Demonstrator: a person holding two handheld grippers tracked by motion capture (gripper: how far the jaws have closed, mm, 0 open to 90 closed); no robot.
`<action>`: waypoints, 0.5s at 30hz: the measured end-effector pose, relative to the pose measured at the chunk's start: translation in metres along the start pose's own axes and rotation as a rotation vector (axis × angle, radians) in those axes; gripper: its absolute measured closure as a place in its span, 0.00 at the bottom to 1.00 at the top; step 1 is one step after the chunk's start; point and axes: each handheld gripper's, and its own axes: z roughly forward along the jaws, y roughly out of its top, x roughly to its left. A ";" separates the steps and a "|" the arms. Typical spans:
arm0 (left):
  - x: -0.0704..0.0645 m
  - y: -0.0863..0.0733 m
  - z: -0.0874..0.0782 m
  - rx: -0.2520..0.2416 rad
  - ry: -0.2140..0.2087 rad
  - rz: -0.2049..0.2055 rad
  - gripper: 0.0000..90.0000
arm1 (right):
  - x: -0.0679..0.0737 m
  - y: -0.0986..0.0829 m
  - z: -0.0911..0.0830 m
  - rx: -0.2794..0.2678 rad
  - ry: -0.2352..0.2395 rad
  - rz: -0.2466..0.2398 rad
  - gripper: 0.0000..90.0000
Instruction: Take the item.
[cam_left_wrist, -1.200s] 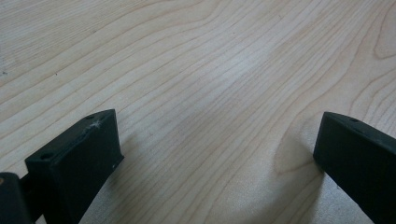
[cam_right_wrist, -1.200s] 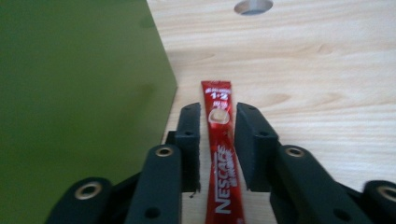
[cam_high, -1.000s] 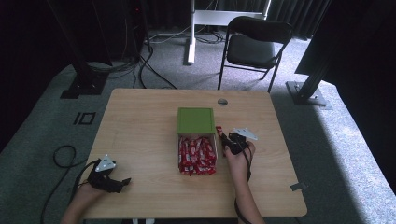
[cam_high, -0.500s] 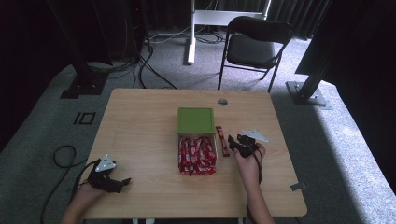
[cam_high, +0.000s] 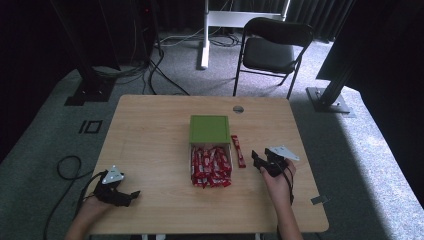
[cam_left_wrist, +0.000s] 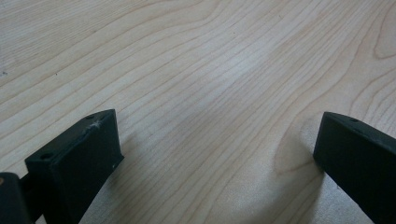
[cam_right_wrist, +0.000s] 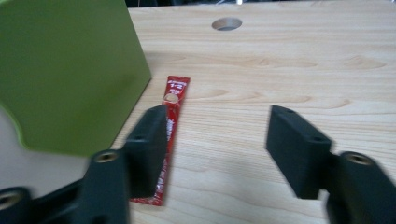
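right gripper (cam_high: 260, 162): jaws wide, nothing between them, just right of the red packet
red packet (cam_right_wrist: 169, 122): flat on table (cam_high: 150, 135), beside green lid (cam_high: 210, 129), apart from the box of packets (cam_high: 211, 166)
left gripper (cam_high: 131, 196): jaws wide, on bare wood at the near left corner

Black folding chair (cam_high: 276, 47) behind table (cam_high: 150, 130)

Room: dim, dark surround.
Light: daylight patch on floor (cam_high: 360, 145) at right.
Table (cam_high: 150, 135): evenly lit, soft shadows.
Right gripper (cam_right_wrist: 217, 140) view: near jaws blurred.
Left gripper view: sharp woodgrain.
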 end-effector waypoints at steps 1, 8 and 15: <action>0.000 0.000 0.000 0.000 0.000 -0.001 0.02 | 0.000 -0.001 -0.002 -0.004 -0.002 -0.013 0.40; 0.000 0.000 0.000 0.000 0.000 0.000 0.02 | -0.010 -0.007 -0.013 -0.016 -0.005 -0.077 0.29; 0.000 0.000 0.000 0.000 0.000 0.000 0.02 | -0.022 -0.017 -0.020 0.030 0.000 -0.181 0.20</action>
